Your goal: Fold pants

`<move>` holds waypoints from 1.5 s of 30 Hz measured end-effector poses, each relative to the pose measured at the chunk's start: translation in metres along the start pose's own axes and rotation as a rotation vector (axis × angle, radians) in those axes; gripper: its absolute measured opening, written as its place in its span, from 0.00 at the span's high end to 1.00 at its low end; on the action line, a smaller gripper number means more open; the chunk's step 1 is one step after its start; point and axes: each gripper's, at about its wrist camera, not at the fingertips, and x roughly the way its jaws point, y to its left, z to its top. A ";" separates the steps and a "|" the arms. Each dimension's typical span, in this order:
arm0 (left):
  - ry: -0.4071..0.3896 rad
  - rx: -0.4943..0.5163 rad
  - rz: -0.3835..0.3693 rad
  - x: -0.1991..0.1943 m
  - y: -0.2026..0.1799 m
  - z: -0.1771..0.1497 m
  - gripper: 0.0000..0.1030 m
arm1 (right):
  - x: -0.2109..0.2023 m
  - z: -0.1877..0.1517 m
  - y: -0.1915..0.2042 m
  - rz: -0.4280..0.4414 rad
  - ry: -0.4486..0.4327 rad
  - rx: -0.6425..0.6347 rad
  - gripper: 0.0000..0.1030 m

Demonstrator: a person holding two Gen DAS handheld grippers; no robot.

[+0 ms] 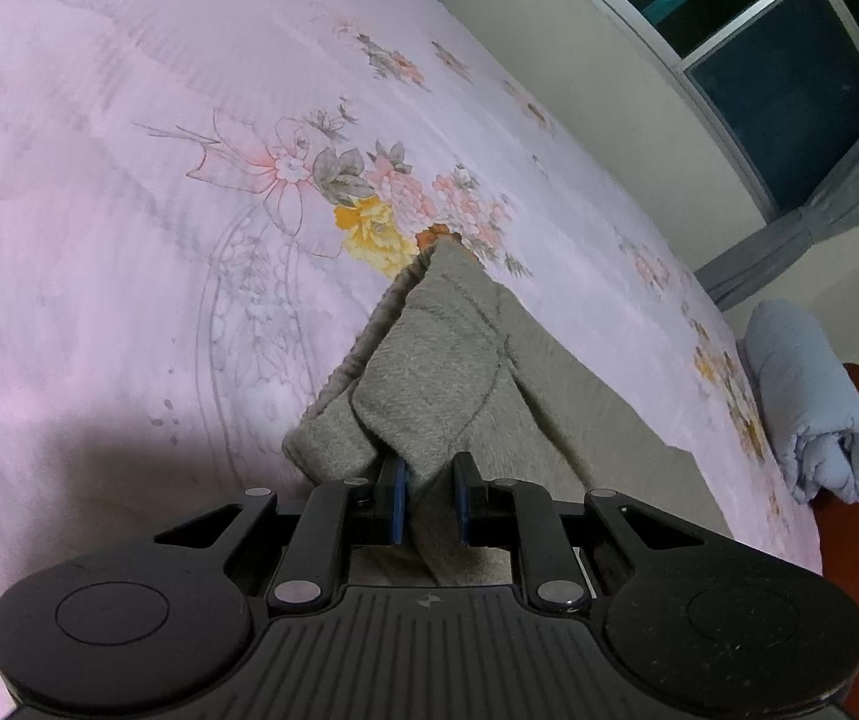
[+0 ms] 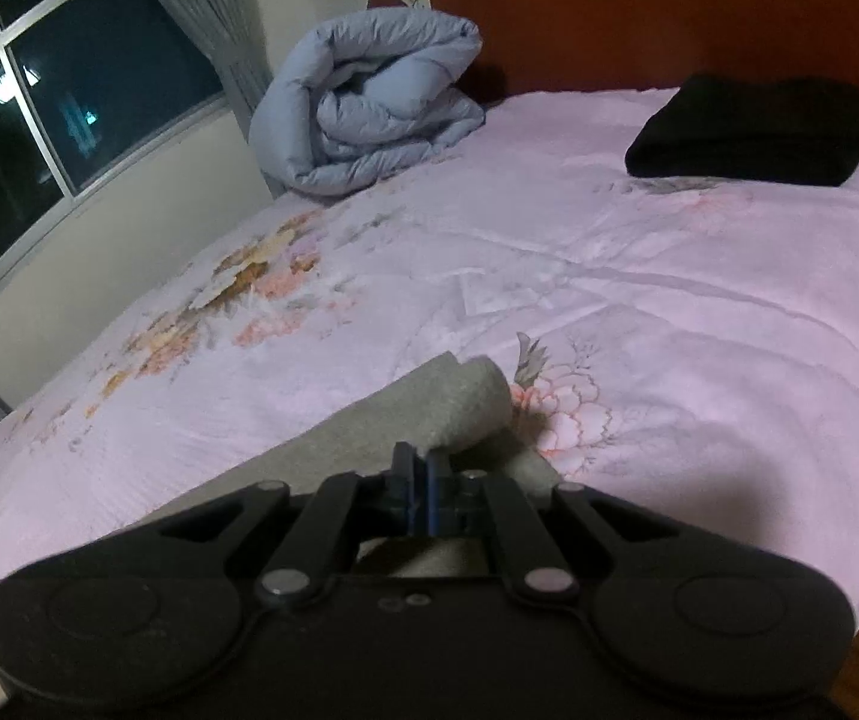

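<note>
**Pants gripped at both ends, mid-fold**

Pants [image 1: 447,360] lie on the pink bed [image 1: 129,210]. Left gripper [image 1: 429,495] pinches a bunched grey fold; right gripper [image 2: 420,489] is clenched tight, seemingly on a thin edge [image 2: 447,402]. Judged mid-fold: next, carry the held end across, align edges, lay flat, then release.

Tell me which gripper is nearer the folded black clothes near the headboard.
Right, probably. The right gripper faces the black clothes across the bed, holding grey pants. The left gripper view never shows them.
</note>
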 end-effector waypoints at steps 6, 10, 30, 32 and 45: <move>0.017 0.016 -0.013 -0.006 -0.002 0.007 0.84 | -0.018 -0.006 -0.012 0.004 -0.032 0.019 1.00; 0.022 0.030 -0.040 -0.016 -0.002 0.012 0.84 | -0.036 -0.002 0.000 0.031 -0.080 -0.007 1.00; -0.060 0.094 0.000 -0.051 -0.021 0.027 0.32 | -0.041 -0.019 -0.014 -0.094 -0.074 -0.168 0.73; -0.066 0.099 -0.047 -0.038 -0.042 0.034 0.32 | -0.041 -0.013 0.004 -0.020 -0.082 -0.170 0.73; 0.038 0.200 -0.039 0.020 -0.058 0.000 0.45 | 0.072 -0.113 0.360 0.678 0.322 -0.576 0.66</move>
